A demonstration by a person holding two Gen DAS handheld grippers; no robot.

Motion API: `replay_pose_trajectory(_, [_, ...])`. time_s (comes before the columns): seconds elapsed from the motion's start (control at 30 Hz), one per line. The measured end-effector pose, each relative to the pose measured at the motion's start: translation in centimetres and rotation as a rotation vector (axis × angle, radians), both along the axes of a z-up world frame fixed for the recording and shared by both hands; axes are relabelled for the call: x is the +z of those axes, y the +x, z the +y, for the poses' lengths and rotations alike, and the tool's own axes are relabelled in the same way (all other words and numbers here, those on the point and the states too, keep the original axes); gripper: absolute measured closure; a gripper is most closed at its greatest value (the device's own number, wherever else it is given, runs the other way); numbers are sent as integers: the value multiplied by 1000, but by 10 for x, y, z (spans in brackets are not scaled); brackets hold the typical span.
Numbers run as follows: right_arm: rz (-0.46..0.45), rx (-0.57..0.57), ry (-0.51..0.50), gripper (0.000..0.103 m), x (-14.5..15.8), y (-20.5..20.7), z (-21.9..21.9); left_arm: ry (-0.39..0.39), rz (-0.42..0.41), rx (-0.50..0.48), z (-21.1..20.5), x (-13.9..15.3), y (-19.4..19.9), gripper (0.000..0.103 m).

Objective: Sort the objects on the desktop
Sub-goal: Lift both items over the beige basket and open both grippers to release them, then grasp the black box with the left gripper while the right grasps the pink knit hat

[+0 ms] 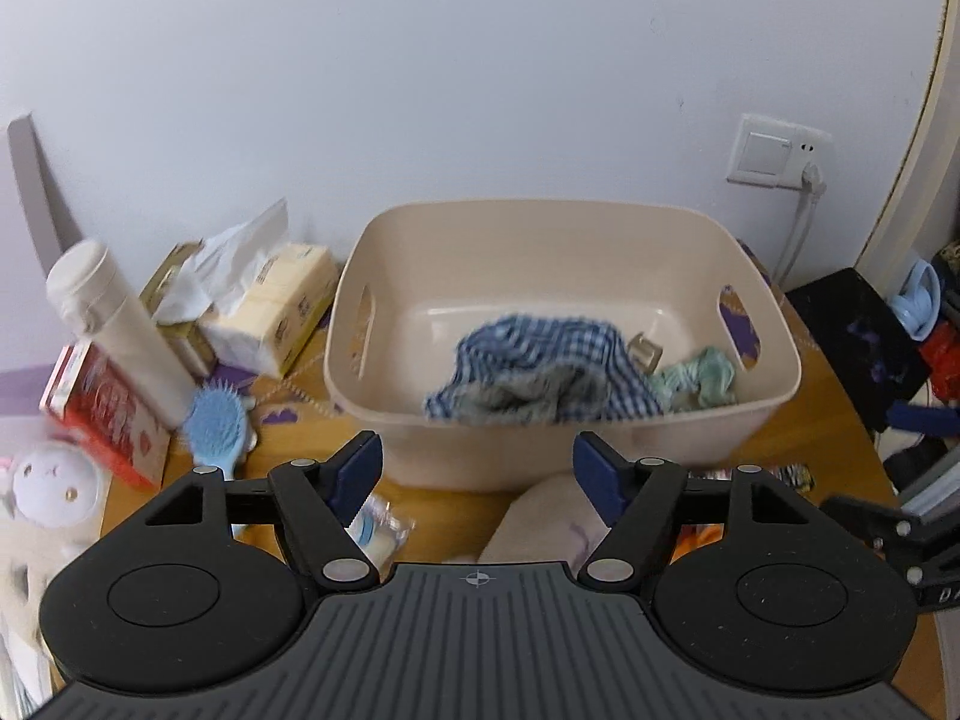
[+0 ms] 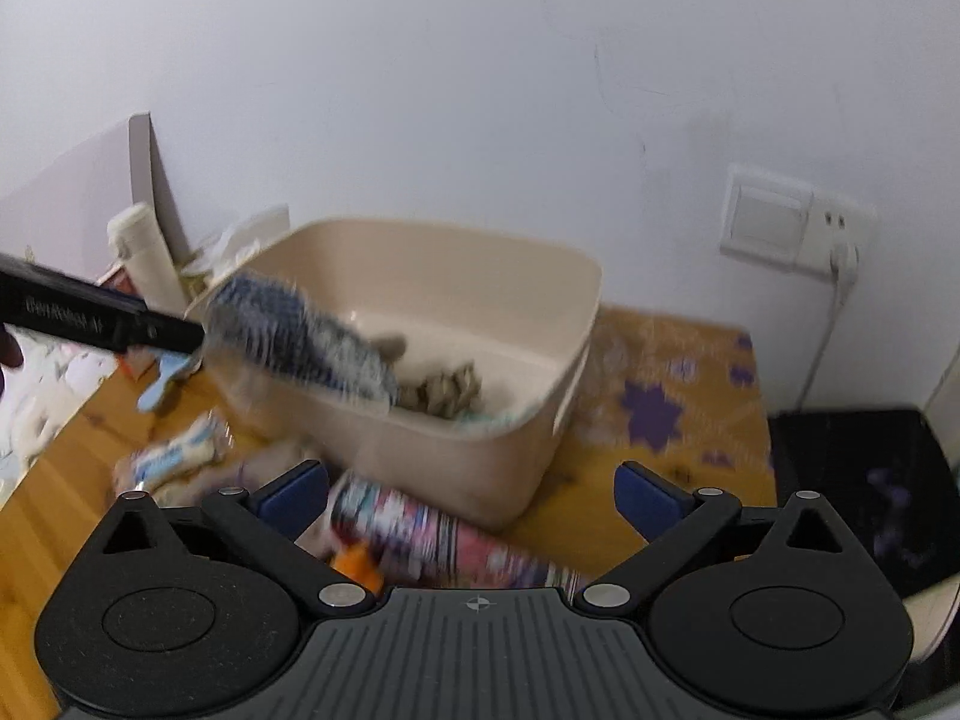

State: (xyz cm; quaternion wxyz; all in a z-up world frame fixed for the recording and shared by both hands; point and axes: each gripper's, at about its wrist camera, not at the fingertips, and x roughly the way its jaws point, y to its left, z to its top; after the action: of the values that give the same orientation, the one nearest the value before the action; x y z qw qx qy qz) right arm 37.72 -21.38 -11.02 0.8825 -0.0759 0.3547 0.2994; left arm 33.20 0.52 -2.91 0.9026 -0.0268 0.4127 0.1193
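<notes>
Here my left claw (image 1: 477, 471) and right claw (image 2: 471, 498) both gape wide and empty, the blue checked cloth (image 1: 528, 360) lying crumpled in the beige bin (image 1: 774, 396), its length slanting across the floor, while only my right view shows the patterned tube (image 2: 456, 546).

Hardly any lettering can be read from here. White letters run along the black bar (image 2: 102, 315), too blurred to spell out. The red box (image 1: 105, 414) and the tissue pack (image 1: 282, 306) carry print, likewise illegible.
</notes>
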Motion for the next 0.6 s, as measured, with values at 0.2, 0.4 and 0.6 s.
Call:
replay_pose_trajectory(0.2, [49, 29, -28, 0, -16, -28, -8, -26, 19, 27, 6, -9, -31, 31])
replay_pose_trajectory(0.4, [57, 67, -78, 0, -24, -49, -5, -54, 78, 49, 9, -31, -63, 31])
replay_pose_trajectory(0.6, [78, 89, -119, 0, -35, -67, -2, -80, 142, 48, 9, -49, -84, 31])
